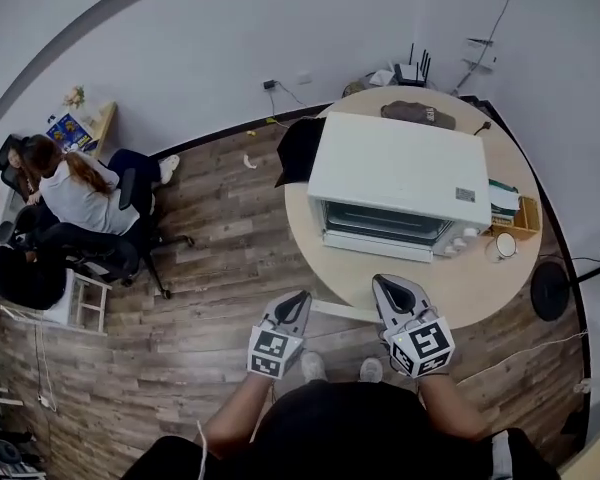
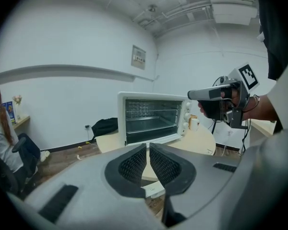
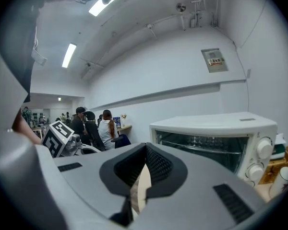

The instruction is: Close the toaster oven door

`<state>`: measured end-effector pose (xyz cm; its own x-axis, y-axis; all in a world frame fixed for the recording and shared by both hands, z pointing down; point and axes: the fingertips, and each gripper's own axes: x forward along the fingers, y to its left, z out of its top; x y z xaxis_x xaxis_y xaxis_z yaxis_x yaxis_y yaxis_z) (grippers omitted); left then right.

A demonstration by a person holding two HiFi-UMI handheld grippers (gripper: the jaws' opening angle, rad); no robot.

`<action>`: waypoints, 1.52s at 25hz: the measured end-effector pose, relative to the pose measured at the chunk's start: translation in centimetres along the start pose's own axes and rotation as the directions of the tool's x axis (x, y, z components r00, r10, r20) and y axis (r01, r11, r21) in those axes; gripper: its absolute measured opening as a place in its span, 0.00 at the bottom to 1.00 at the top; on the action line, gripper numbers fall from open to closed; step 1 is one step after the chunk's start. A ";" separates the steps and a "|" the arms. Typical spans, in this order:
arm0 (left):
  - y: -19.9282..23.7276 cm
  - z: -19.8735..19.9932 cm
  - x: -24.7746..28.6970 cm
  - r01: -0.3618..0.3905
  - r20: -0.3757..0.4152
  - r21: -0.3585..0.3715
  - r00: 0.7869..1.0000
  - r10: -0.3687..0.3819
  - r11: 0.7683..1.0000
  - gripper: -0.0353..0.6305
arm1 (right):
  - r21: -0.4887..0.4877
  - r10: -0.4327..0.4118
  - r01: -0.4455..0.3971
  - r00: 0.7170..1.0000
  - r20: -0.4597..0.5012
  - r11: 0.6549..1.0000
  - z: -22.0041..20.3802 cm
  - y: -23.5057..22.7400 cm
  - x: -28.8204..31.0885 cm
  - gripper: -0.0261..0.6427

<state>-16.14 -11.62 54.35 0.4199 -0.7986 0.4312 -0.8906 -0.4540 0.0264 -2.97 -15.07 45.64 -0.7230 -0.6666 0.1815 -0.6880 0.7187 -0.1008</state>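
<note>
A white toaster oven (image 1: 395,173) stands on a round beige table (image 1: 480,293), its front facing me. Its door (image 1: 378,245) hangs open and folded down, and in the left gripper view the wire rack inside the oven (image 2: 151,116) shows above the lowered door (image 2: 151,139). My left gripper (image 1: 298,296) hovers off the table's near edge, shut and holding nothing; its jaws (image 2: 148,147) nearly touch. My right gripper (image 1: 383,283) floats over the table's near edge, a short way in front of the door, also shut and empty (image 3: 145,147). Neither touches the oven (image 3: 216,143).
A wooden box (image 1: 521,218) and a small white round object (image 1: 506,245) sit right of the oven. A black bag (image 1: 300,148) lies at the table's far left, a brown item (image 1: 418,114) behind the oven. People sit on chairs (image 1: 75,193) at far left. A fan base (image 1: 550,290) stands right.
</note>
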 end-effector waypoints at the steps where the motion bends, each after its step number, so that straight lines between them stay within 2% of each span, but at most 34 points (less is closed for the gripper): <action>1: 0.0 -0.2 0.3 0.011 -0.010 0.012 1.000 -0.011 1.000 0.06 | 0.005 -0.015 0.015 1.000 -0.001 1.000 -0.1 -0.3 -0.1 0.03; 8: 0.3 -2.9 2.0 0.075 -0.111 0.143 0.992 -0.059 0.987 0.07 | 0.025 -0.084 0.084 0.996 -0.015 0.996 -0.5 -1.2 -1.3 0.03; 10: 0.0 -4.1 2.5 0.111 -0.158 0.186 0.984 -0.082 0.976 0.18 | 0.029 -0.098 0.098 0.995 -0.021 0.995 -0.7 -1.4 -1.8 0.03; 12: -0.3 -5.4 2.8 0.139 -0.206 0.239 0.975 -0.089 0.961 0.24 | 0.040 -0.105 0.105 0.994 -0.015 0.994 -0.7 -1.4 -2.3 0.03; 16: -0.5 -7.2 3.3 0.175 -0.276 0.360 0.958 -0.074 0.917 0.25 | 0.052 -0.107 0.107 0.994 -0.003 0.993 -0.8 -1.1 -3.0 0.03; 18: -0.5 -7.9 3.5 0.188 -0.301 0.422 0.952 -0.058 0.887 0.25 | 0.058 -0.110 0.110 0.994 -0.006 0.992 -1.1 -1.1 -3.3 0.03; 20: -0.6 -8.8 3.5 0.209 -0.332 0.508 0.943 -0.034 0.836 0.25 | 0.065 -0.116 0.116 0.993 -0.009 0.991 -1.4 -1.1 -3.6 0.03; 23: -0.6 -10.2 3.5 0.256 -0.380 0.642 0.925 0.010 0.723 0.25 | 0.074 -0.123 0.123 0.992 -0.005 0.990 -1.5 -1.2 -3.8 0.03; 29: -1.4 -12.2 3.8 0.347 -0.445 0.775 0.893 0.067 0.528 0.26 | 0.076 -0.126 0.125 0.992 0.010 0.989 -1.1 -1.2 -3.9 0.03; 30: -1.5 -12.6 3.9 0.360 -0.455 0.784 0.887 0.073 0.505 0.26 | 0.077 -0.127 0.125 0.992 0.011 0.989 -1.1 -1.3 -4.0 0.03; 33: -1.4 -13.3 4.1 0.376 -0.467 0.802 0.879 0.095 0.464 0.26 | 0.079 -0.136 0.134 0.991 0.011 0.988 -1.2 -1.5 -4.5 0.03; 38: -0.7 -14.4 4.7 0.378 -0.463 0.845 0.871 0.165 0.380 0.26 | 0.088 -0.153 0.152 0.988 0.005 0.984 -1.5 -1.9 -5.2 0.03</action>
<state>-16.03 -9.32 69.28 0.1376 -0.5871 0.7978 -0.0320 -0.8076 -0.5888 2.20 -12.64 46.39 -0.6094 -0.7698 0.1898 -0.7928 0.5887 -0.1579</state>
